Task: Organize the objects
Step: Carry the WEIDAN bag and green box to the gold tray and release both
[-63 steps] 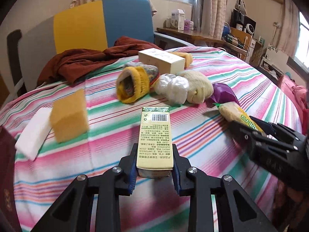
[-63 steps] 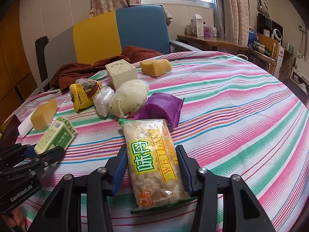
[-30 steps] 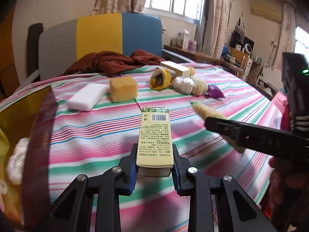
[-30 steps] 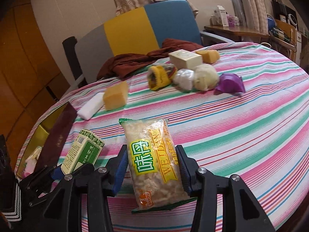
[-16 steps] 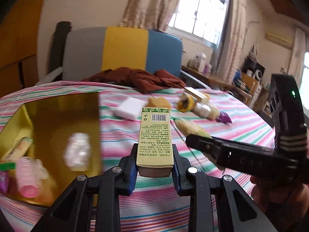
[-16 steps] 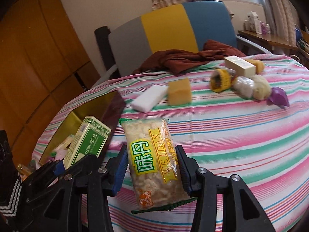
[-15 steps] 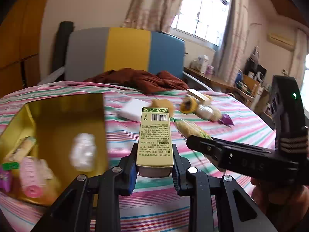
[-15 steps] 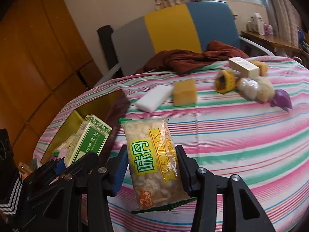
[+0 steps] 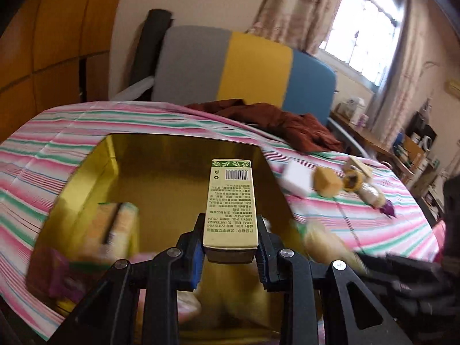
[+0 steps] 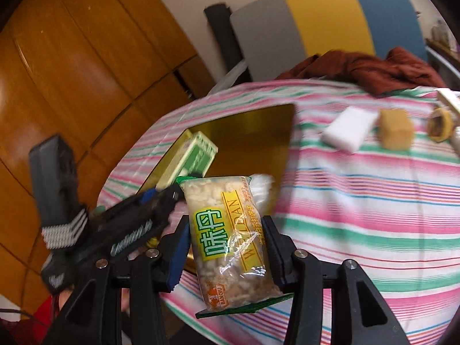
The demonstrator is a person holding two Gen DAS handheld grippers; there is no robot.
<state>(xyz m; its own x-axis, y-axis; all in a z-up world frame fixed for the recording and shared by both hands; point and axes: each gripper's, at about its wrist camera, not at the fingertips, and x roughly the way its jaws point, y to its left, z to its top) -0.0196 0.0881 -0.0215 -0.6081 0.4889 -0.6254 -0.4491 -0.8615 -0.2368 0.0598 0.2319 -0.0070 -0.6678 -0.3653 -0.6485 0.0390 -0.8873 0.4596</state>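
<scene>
Pink, green and white striped tablecloth (image 9: 330, 218); gold box (image 9: 161, 178); grey, yellow, blue chair (image 9: 244, 69).

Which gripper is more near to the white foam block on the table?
Right. The right gripper with its snack bag is beside the gold box, toward the white foam block; the left gripper is over the box, farther away.

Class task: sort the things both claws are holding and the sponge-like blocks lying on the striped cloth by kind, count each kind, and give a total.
Cartons held: 1, the green carton in the left claw.
Snack packs held: 1, the snack pack in the right claw.
White blocks: 1.
Yellow blocks: 1.
Total: 4
</scene>
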